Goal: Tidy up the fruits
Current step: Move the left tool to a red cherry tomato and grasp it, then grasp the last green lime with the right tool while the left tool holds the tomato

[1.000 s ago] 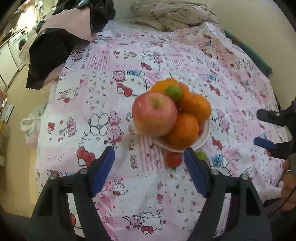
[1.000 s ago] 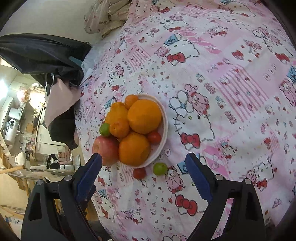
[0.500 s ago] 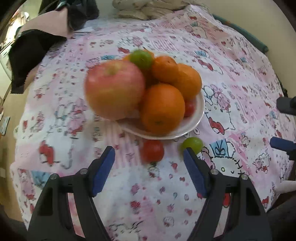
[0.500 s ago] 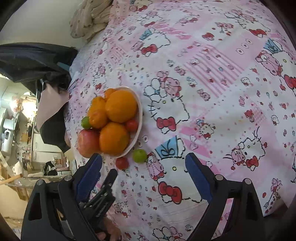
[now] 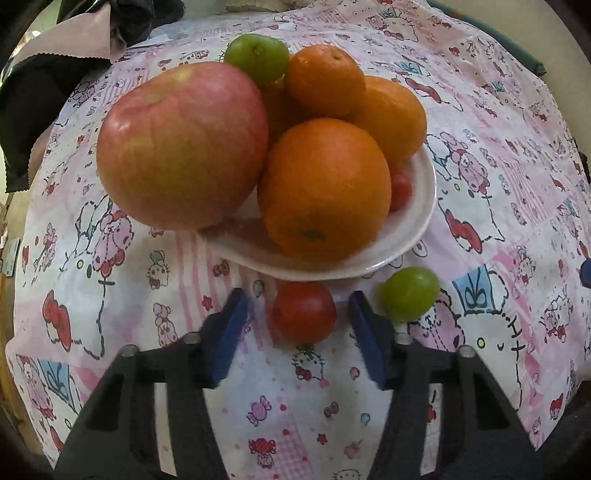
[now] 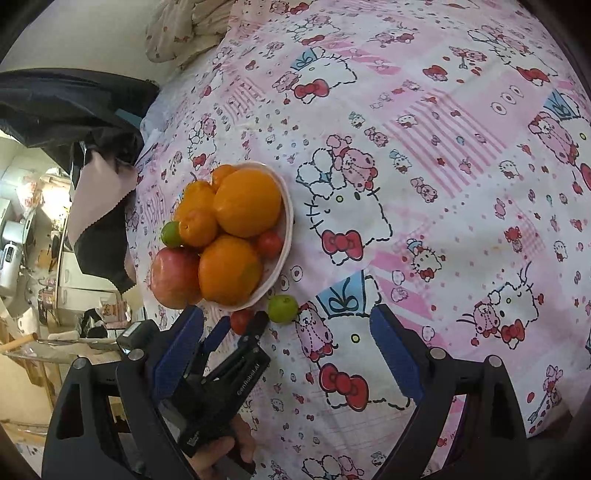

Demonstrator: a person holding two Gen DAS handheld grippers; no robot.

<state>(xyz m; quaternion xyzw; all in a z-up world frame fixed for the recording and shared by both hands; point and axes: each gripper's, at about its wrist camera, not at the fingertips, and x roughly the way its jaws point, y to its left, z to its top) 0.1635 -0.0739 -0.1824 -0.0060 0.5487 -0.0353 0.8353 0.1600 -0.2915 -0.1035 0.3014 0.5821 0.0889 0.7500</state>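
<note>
A white plate (image 5: 424, 206) (image 6: 288, 221) holds a big red apple (image 5: 181, 144) (image 6: 171, 277), several oranges (image 5: 325, 192) (image 6: 247, 203), a small green fruit (image 5: 256, 57) and a cherry tomato (image 6: 270, 243). On the cloth just in front of the plate lie a red cherry tomato (image 5: 303, 311) (image 6: 242, 320) and a green fruit (image 5: 410, 293) (image 6: 282, 308). My left gripper (image 5: 299, 310) (image 6: 242, 323) has the loose tomato between its jaws, which are closing; small gaps still show beside the tomato. My right gripper (image 6: 286, 347) hangs open over the cloth, right of the fruit, holding nothing.
The pink cartoon-print cloth (image 6: 424, 166) covers the whole surface. A black and pink garment (image 5: 48, 74) (image 6: 92, 166) lies at the far left edge, crumpled bedding (image 6: 184, 29) at the back. A hand (image 6: 218, 454) holds the left gripper's handle.
My left gripper has come down and forward to the plate's front edge and its jaws have narrowed around the loose red tomato. The right gripper has hardly shifted.
</note>
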